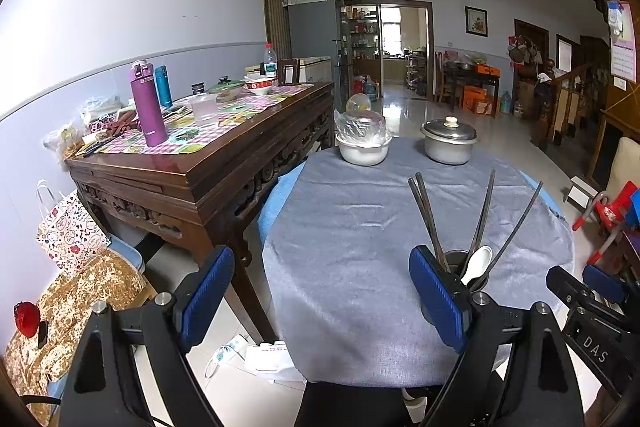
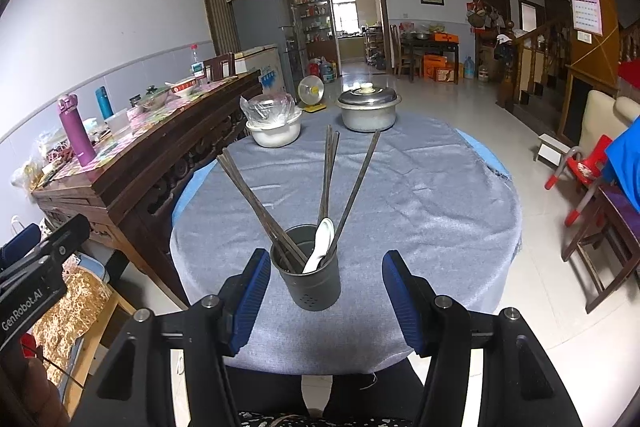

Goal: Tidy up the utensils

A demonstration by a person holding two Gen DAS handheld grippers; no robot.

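A dark grey utensil cup stands near the front edge of the round table covered in grey cloth. It holds several dark chopsticks and a white spoon. My right gripper is open, its blue pads on either side of the cup and not touching it. My left gripper is open and empty over the cloth, left of the cup. The cup is partly hidden behind my left gripper's right finger. The chopsticks and spoon show there too.
A lidded metal pot and a white bowl covered in plastic stand at the table's far side. A dark wooden sideboard with bottles and dishes stands to the left. A red child's chair is on the right.
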